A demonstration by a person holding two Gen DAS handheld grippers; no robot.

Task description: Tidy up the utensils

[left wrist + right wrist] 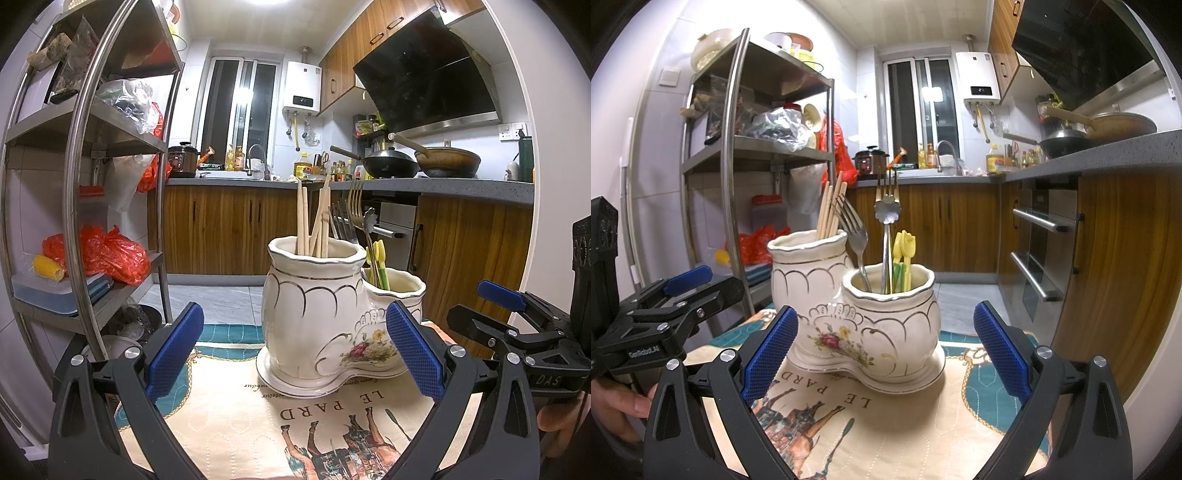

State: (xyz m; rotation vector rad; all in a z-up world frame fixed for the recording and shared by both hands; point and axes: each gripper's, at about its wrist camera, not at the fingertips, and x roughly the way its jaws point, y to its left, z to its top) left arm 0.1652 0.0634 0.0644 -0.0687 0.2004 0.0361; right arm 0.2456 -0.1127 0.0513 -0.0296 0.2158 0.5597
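A white ceramic two-pot utensil holder (317, 325) (864, 321) with gold trim and a flower print stands on a printed cloth. Its taller pot holds wooden chopsticks (314, 221) (831, 210). Its lower pot holds metal forks (349, 214) (853, 229), a flower-headed spoon (886, 218) and yellow-green plastic picks (380, 262) (903, 258). My left gripper (295, 350) is open and empty, just in front of the holder. My right gripper (886, 350) is open and empty, also just in front of it. Each gripper shows at the edge of the other's view, the right gripper (517, 314) and the left gripper (676, 295).
The cloth (240, 413) (905, 424) with a horse print covers the table. A steel shelf rack (85, 155) (746, 147) with bags stands to the left. Wooden kitchen cabinets (472, 251) (1108, 258), an oven and a counter with pans stand to the right and behind.
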